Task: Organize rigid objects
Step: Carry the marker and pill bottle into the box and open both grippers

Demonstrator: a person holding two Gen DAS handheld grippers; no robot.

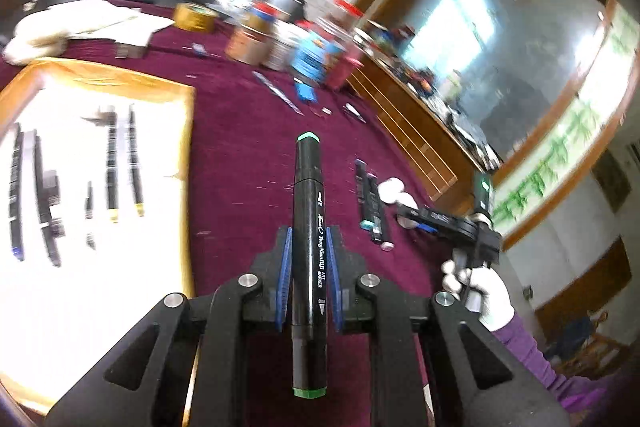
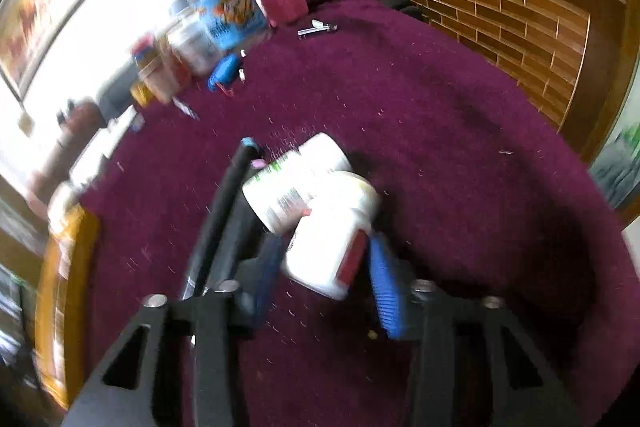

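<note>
My left gripper [image 1: 309,247] is shut on a black art marker [image 1: 309,227] with green end caps, held lengthwise above the maroon cloth [image 1: 240,131]. A white tray [image 1: 80,227] with an orange rim at the left holds several pens laid in a row. My right gripper [image 2: 326,259] shows in the left wrist view [image 1: 412,217] at the right, by more black markers [image 1: 370,203]. In the right wrist view its blue pads [image 2: 384,287] stand either side of a white bottle [image 2: 328,251]. Two more white bottles [image 2: 296,183] lie just beyond it. Blur hides whether the pads press it.
Jars, cans and tape rolls [image 1: 280,31] crowd the far side of the cloth. Small loose items [image 1: 304,95] lie in front of them. A wooden cabinet [image 2: 500,19] stands past the table's right edge. A black marker [image 2: 224,211] lies left of the bottles.
</note>
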